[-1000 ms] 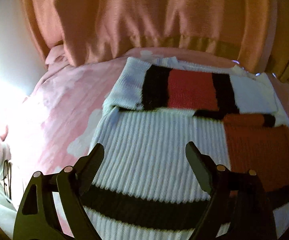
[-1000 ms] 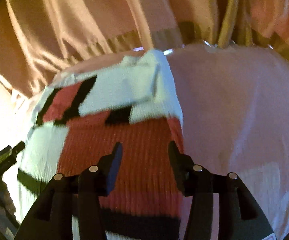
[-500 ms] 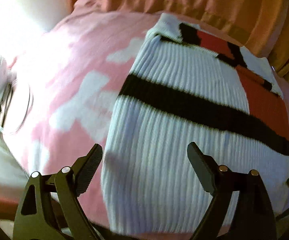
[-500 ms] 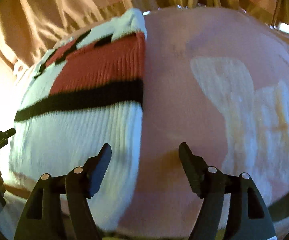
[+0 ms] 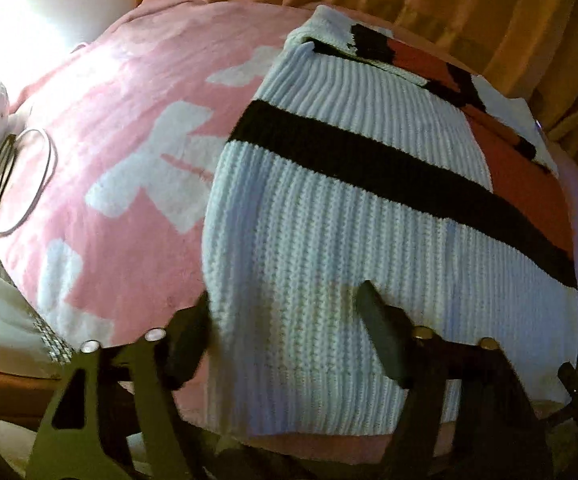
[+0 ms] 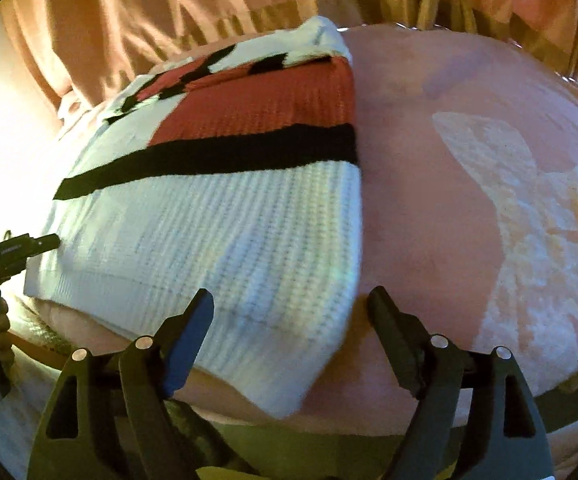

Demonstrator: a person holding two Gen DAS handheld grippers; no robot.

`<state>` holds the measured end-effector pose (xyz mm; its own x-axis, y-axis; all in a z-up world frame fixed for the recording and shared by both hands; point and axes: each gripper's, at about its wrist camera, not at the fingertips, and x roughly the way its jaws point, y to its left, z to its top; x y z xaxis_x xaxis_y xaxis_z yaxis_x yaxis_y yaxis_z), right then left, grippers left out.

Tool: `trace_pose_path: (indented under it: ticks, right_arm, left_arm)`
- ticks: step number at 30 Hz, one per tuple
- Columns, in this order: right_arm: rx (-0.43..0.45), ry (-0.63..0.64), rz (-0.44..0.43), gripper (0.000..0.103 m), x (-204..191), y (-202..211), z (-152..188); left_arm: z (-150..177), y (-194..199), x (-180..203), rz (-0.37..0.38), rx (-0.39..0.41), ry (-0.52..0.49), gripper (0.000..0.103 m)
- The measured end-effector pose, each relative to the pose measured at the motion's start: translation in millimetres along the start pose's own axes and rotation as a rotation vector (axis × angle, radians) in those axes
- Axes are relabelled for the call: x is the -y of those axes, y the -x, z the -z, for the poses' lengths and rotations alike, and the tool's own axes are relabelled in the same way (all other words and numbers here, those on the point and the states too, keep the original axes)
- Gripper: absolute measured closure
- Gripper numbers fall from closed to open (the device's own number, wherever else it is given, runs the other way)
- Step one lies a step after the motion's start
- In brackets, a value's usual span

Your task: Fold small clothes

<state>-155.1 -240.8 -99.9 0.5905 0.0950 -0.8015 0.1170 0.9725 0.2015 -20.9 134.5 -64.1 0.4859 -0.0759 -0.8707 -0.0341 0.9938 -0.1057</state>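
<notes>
**Sweater partly folded, hem end being taken up**

Sweater (image 5: 329, 240), a small ribbed knit in white with a black band and a rust-red block, is being shown lying flat on the pink fleece blanket (image 5: 129, 160) with pale shapes. Measured against the black band, the part beyond it is already being seen as turned in: a strip of white, black and red knit is lying doubled over the sweater's far end, close to the orange curtain (image 6: 169, 20). The long sides are looking straight, so the sleeves are being judged as already tucked, though that cannot be confirmed.

On the near side of the black band, the white hem end is still lying single and unfolded. The left gripper (image 5: 285, 312) is being held over the hem's left corner; its jaws have just been closing and are now standing about half apart, with the sweater's edge between them, but a firm pinch is not being shown. The right gripper (image 6: 289, 312) is being held over the hem's right corner, its jaws having just been opening and now standing wide, nothing being gripped.

What is left, by this reading, is the hem being pinched at both corners and being carried over towards the black band, then the bundle being smoothed. A white cable (image 5: 29, 184) is lying well to the left of the band, clear of the work.
</notes>
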Motion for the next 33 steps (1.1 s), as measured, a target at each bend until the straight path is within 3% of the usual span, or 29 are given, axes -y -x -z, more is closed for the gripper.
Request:
trace_pose_path:
  ticks: [4,5,7,8,9,12,19,22,26,29,31,32,33]
  right_arm:
    - [0.016,0.016,0.005,0.030,-7.6,-2.9,-0.9]
    - [0.023,0.027,0.015,0.037,-8.3,-3.4,-1.2]
    - [0.034,0.026,0.022,0.052,-8.3,-4.1,-3.7]
    - [0.033,0.015,0.007,0.069,-6.7,-4.6,-5.4]
    - [0.031,0.001,-0.004,0.080,-5.5,-5.0,-6.4]
    - [0.021,-0.061,-0.051,0.083,2.6,-6.9,-8.6]
    - [0.013,-0.130,-0.104,0.081,9.5,-6.3,-6.6]
    - [0.012,-0.141,-0.113,0.080,10.4,-6.3,-6.4]
    - [0.014,-0.145,-0.135,0.069,8.6,-7.1,-6.6]
    - [0.018,-0.127,-0.123,0.065,2.8,-8.4,-8.0]
    - [0.017,-0.124,-0.120,0.066,0.9,-9.5,-9.5]
    - [0.015,-0.125,-0.120,0.084,1.3,-9.0,-10.5]
    - [0.009,-0.132,-0.134,0.095,2.9,-8.9,-11.3]
  left_arm:
    - [-2.6,2.1,-4.5,0.026,0.003,0.026,0.066]
    - [-4.6,0.7,-3.3,0.028,0.004,0.024,0.075]
    - [-5.4,1.7,-0.2,0.034,0.008,0.008,0.080]
    - [-4.8,3.0,0.6,0.040,0.011,0.005,0.082]
    - [-5.5,3.3,2.3,0.045,0.012,0.002,0.084]
    - [-4.9,4.7,3.1,0.051,0.013,0.005,0.083]
    - [-5.4,1.2,-7.5,0.075,-0.003,0.059,0.070]
    - [-6.8,0.1,-7.5,0.088,0.007,0.073,0.059]
    - [-10.1,-3.6,0.0,0.096,0.016,0.066,0.036]
    - [-12.6,-6.5,4.0,0.078,0.028,0.061,0.035]
    - [-15.0,-6.6,2.8,0.082,0.028,0.073,0.049]
    - [-16.7,-5.9,0.3,0.090,0.025,0.082,0.066]
    - [-17.5,-5.7,-2.1,0.107,0.018,0.092,0.085]
